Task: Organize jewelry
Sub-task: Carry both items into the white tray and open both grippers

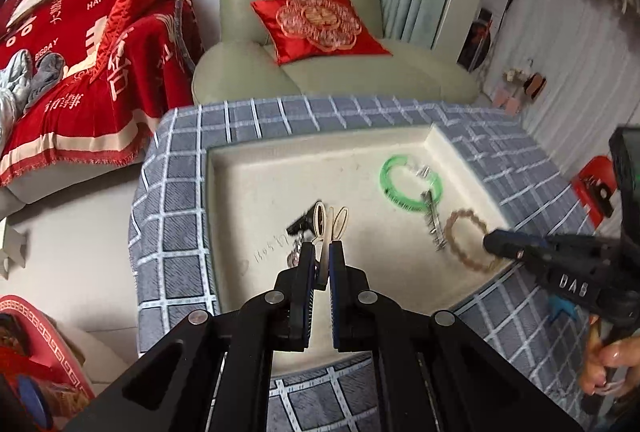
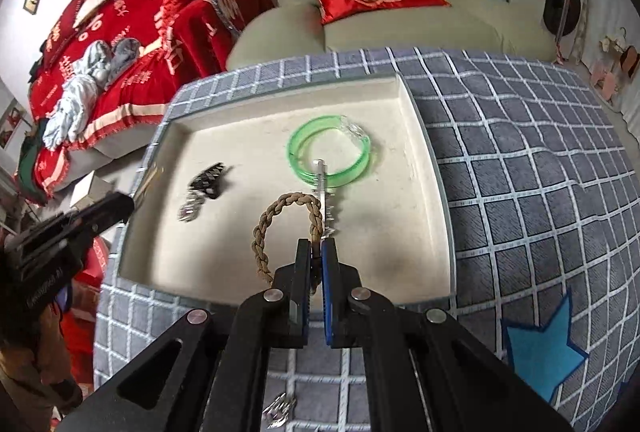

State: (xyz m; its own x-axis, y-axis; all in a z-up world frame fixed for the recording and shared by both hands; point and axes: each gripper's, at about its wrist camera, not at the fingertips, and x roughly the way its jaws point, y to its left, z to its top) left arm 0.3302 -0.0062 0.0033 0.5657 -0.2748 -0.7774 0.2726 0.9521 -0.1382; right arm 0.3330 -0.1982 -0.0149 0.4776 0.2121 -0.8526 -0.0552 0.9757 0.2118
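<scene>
Your left gripper point(image 1: 323, 252) is closed on a pale hair clip point(image 1: 325, 232), whose two looped ends stick out past the fingertips above the cream tray point(image 1: 248, 168). Your right gripper point(image 2: 317, 248) is clamped on a braided tan bracelet point(image 2: 280, 220); the braid loops up and to the left of the pads and hangs over the tray floor. The tray sits on a table covered by a blue-grey checked cloth point(image 2: 520, 172). Inside the tray, a green bangle point(image 2: 328, 152) lies toward the far right corner, with a small clear piece resting on its rim. A silver toothed hair pin point(image 2: 322, 188) lies with one end across the bangle's near edge and the other end just behind the bracelet. A black hair claw point(image 2: 208, 178) lies toward the left side of the tray, with a small silvery piece point(image 2: 190, 210) just beside it on the near side. Another silvery item point(image 2: 278, 408) lies on the cloth outside the tray, near the front edge of the table. A blue star patch point(image 2: 544, 348) shows on the cloth at right.
</scene>
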